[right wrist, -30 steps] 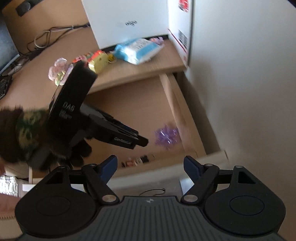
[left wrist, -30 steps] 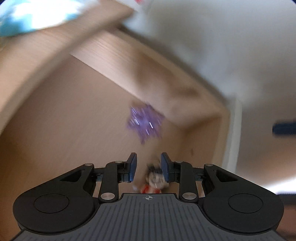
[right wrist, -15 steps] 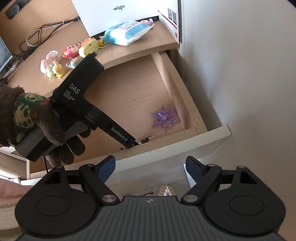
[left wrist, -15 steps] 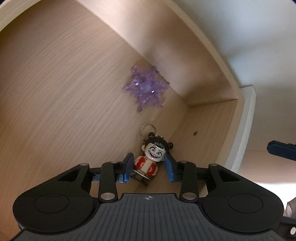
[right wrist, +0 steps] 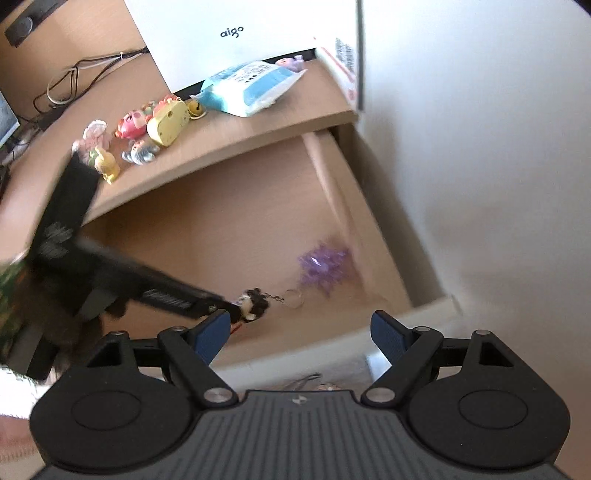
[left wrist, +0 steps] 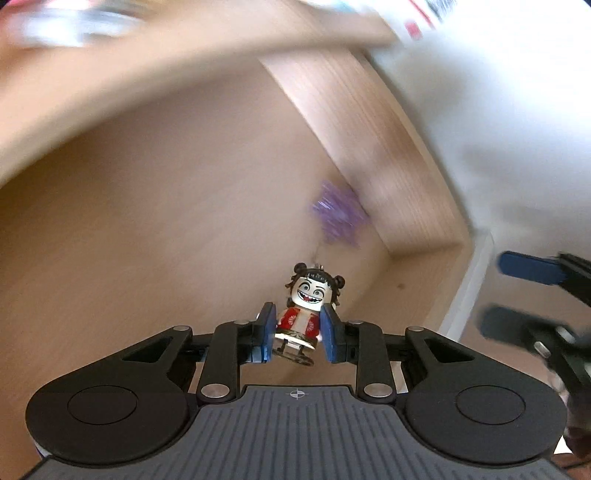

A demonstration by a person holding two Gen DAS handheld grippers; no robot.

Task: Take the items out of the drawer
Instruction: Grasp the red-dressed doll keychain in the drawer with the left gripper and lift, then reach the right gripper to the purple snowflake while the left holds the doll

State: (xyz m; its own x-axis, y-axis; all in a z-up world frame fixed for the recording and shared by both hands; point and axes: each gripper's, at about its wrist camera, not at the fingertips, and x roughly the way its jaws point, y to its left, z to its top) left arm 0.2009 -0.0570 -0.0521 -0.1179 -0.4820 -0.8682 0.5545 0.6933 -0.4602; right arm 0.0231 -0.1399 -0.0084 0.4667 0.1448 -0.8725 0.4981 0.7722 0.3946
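My left gripper (left wrist: 298,334) is shut on a small figure keychain (left wrist: 304,306) with a white grinning head, black hair buns and a red robe, held above the floor of the open wooden drawer (left wrist: 147,236). In the right wrist view the same keychain (right wrist: 253,302) hangs at the tip of the left gripper (right wrist: 221,308), its ring dangling to the right. A purple crystal snowflake (right wrist: 325,266) lies on the drawer floor by the right wall; the left wrist view shows this snowflake (left wrist: 338,216) blurred. My right gripper (right wrist: 299,332) stands open over the drawer front with nothing between its fingers.
On the desk top (right wrist: 236,136) above the drawer stand several small toy figures (right wrist: 147,129), a blue-and-white packet (right wrist: 251,86) and a white box (right wrist: 221,33). A white wall (right wrist: 480,147) runs along the drawer's right side. Cables (right wrist: 74,79) lie at the back left.
The left gripper has closed on the figure keychain and lifted it off the drawer floor, pulling back from the snowflake. The right gripper has stayed open and moved closer over the drawer front.
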